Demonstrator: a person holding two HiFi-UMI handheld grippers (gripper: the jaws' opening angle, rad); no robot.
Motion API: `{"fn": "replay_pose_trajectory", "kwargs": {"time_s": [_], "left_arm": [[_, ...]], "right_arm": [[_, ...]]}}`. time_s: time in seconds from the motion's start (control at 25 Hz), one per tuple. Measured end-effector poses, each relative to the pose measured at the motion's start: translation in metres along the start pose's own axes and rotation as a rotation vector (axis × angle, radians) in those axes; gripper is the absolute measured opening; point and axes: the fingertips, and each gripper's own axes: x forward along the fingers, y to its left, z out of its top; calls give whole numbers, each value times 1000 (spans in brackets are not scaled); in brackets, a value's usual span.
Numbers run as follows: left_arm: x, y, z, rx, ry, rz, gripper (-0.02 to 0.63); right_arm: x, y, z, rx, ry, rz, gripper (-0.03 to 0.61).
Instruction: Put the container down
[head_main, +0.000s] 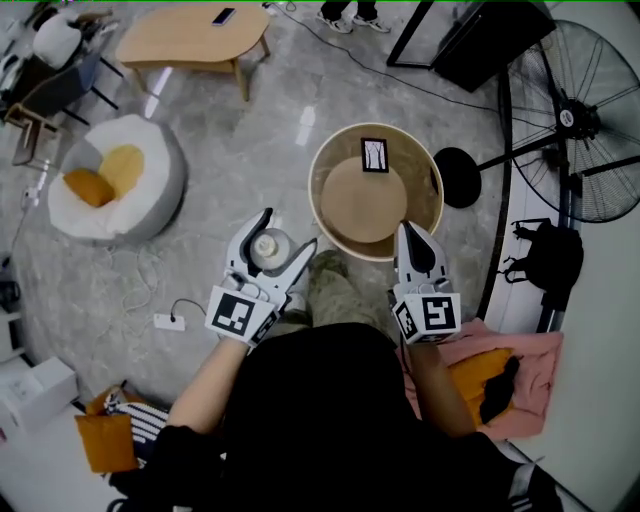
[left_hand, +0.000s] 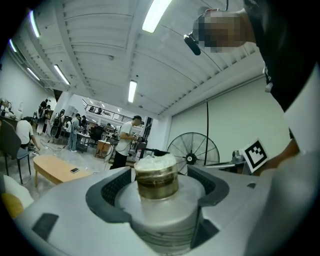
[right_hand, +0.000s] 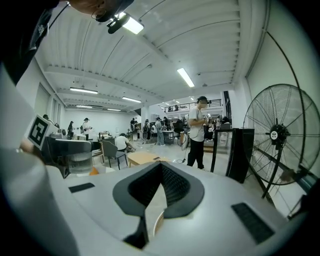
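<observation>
- The left gripper (left_hand: 160, 191) was clenched on the container (left_hand: 156, 175). Its dark pads pressed the clear body from both sides, and the brass-coloured neck and pale cap rose above the jaws.
- The container stood upright in that grasp and rested on no surface. In the head view it showed over the grey floor (head_main: 260, 150), to the left of the round table and apart from it.
- The right gripper (right_hand: 161, 170) was clenched on nothing, its two ribbed pads meeting at the tips.
- In the head view the right gripper's tips lay over the near right edge of the round wooden table (head_main: 428, 195), whose top had a raised rim.
- A paler round disc (head_main: 365, 205) lay at the middle of that table, and a small black-framed card (head_main: 374, 154) stood by its far edge.
- The person's olive trouser leg (head_main: 335, 285) showed between the two grippers.
- Farther left on the floor sat a white beanbag (head_main: 150, 205) with orange cushions.
- Beyond it stood a low wooden coffee table (head_main: 190, 40) with a phone (head_main: 223, 16) on top.
- A standing fan (head_main: 575, 120) was at the right, and a pink cloth (head_main: 525, 375) lay near the person's right elbow.
</observation>
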Motion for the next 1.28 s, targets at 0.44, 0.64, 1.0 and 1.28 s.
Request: {"fn": "replay_pose_trajectory", "kwargs": {"time_s": [0.44,0.64,1.0,1.28], "left_arm": [[143,21,-87,87,109,-25,360],[191,49,-147,4,200,18,360],[251,89,-245,7,267,36,360],[290,135,-325,51,297,26,360]], "right_arm": [[82,-97,-59,48,59,24,21],[123,-114,-102,58,119,64,21],[195,-137,-188,127,212,100,21],[250,-153,-274,125,322,87,21]]}}
